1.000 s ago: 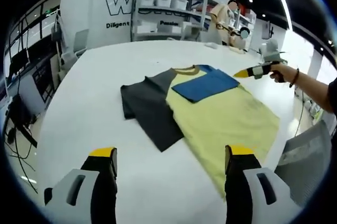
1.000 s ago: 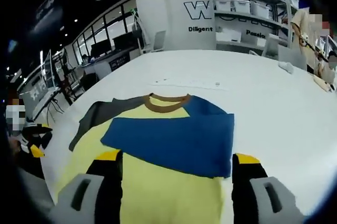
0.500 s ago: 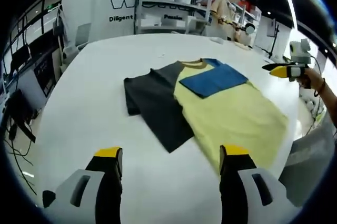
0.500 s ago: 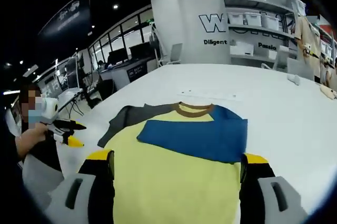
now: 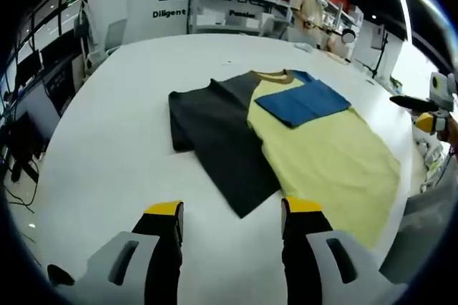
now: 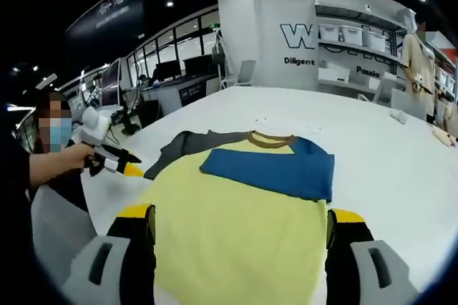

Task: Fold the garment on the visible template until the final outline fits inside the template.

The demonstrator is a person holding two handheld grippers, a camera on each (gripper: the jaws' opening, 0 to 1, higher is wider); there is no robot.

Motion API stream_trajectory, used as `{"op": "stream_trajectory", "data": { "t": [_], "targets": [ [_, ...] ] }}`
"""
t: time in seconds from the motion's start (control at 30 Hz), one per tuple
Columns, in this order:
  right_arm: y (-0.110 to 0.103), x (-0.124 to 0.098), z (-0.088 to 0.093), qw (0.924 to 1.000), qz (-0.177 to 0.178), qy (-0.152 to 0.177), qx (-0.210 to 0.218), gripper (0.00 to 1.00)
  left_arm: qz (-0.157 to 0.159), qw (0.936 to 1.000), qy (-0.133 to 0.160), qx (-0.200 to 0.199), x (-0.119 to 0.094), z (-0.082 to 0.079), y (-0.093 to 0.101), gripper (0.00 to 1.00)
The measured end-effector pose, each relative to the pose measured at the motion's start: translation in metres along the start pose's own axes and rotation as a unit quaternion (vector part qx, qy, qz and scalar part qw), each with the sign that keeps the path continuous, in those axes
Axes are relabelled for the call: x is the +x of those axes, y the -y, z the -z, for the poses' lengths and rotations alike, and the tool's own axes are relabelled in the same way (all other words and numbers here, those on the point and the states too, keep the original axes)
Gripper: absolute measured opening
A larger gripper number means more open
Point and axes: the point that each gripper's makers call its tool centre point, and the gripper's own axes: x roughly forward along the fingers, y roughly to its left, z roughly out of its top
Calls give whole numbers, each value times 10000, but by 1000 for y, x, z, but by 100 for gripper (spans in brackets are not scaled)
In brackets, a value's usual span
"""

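In the left gripper view, the open left gripper (image 5: 230, 215) hovers just short of the garment's (image 5: 286, 137) dark sleeve corner, while in the right gripper view the open right gripper (image 6: 240, 223) straddles its yellow hem, collar farthest away.

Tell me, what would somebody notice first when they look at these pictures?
The bright yellow shirt spread flat on the white table, with its blue sleeve folded across the chest below the brown collar. Its dark grey side lies spread out beside the yellow. Both yellow-tipped grippers hover open, holding nothing.
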Motion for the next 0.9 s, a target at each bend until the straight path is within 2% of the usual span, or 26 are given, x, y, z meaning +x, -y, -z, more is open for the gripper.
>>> {"op": "stream_trajectory", "data": {
  "t": [0.23, 0.47, 0.53, 0.67, 0.73, 0.83, 0.9],
  "targets": [
    [-1, -11, 7, 10000, 81, 16, 27, 99, 77, 9999, -45, -100, 8, 0, 7, 43],
    [1, -20, 6, 9998, 178, 77, 63, 99, -10, 10000, -48, -78, 15, 0, 4, 34],
    [5, -22, 7, 9996, 245, 95, 86, 99, -36, 9994, -36, -335, 17, 0, 4, 31],
    [7, -26, 11, 9994, 348, 44, 68, 98, -74, 9993, -50, -356, 19, 1, 9, 25],
    [3, -29, 13, 9994, 323, 34, 72, 98, -132, 9995, -53, -298, 20, 1, 10, 24],
    [1, -31, 16, 9995, 302, -3, 101, 99, -560, 9983, -134, -117, 21, 4, -1, 17],
    [-1, -33, 19, 9994, 317, -38, 114, 99, -619, 9980, -105, -94, 21, 3, -3, 13]
  ]
}}
